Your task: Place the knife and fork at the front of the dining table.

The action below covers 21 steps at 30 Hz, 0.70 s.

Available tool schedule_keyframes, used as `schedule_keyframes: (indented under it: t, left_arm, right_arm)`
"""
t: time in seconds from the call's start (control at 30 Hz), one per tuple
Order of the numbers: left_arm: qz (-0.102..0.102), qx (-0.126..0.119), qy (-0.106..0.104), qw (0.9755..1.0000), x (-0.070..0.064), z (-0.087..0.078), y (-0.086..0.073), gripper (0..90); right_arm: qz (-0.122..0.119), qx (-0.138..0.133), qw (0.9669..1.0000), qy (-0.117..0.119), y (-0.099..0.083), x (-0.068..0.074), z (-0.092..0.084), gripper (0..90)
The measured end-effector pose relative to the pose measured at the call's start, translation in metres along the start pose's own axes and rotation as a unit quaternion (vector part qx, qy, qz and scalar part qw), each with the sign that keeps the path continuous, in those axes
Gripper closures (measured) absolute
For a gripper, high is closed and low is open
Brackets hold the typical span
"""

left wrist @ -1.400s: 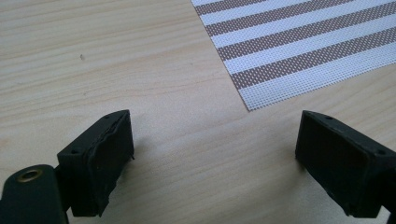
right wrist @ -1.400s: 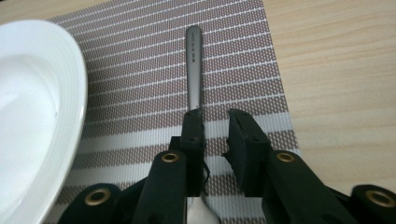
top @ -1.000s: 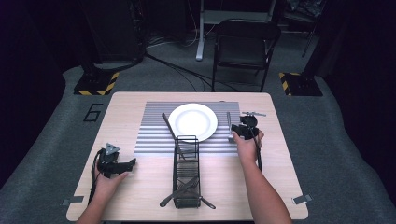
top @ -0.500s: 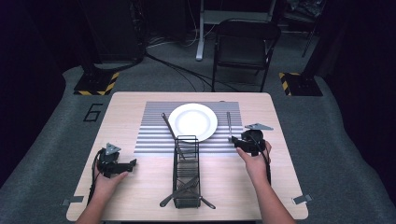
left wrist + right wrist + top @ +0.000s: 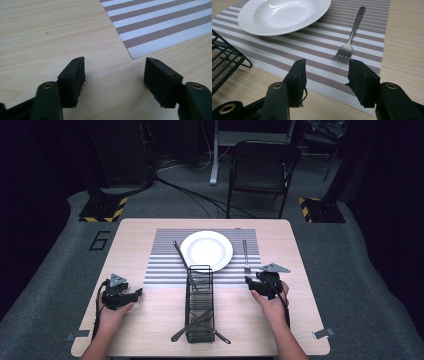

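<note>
Two hands reach in from the bottom of the high view over a pale wooden table (image 5: 150,320) on grey carpet, a folding chair (image 5: 262,167) at the upper middle. On a striped placemat (image 5: 165,265) sit a white plate (image 5: 206,250) and a fork (image 5: 246,255); a black wire caddy (image 5: 200,305) stands lower centre. The right gripper view brings the fork (image 5: 350,41) close — tines just beyond the right gripper (image 5: 325,80), jaws parted, just opening, empty. The left gripper (image 5: 113,80), low at lower left, has been closing, still released over bare wood.
</note>
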<state>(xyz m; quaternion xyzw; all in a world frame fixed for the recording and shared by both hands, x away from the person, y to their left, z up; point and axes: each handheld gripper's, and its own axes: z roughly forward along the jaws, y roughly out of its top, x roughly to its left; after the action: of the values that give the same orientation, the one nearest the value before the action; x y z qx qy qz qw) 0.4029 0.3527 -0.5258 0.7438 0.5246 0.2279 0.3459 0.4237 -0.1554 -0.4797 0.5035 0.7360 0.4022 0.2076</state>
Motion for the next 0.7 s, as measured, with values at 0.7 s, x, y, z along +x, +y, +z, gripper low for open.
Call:
schedule_keyframes:
  t: [0.7]
  left_arm:
    - [-0.018, 0.002, -0.047, 0.9987, -0.021, -0.021, 0.019, 47.1]
  right_arm:
    - [-0.012, 0.01, 0.9999, -0.002, -0.009, -0.004, 0.0, 47.7]
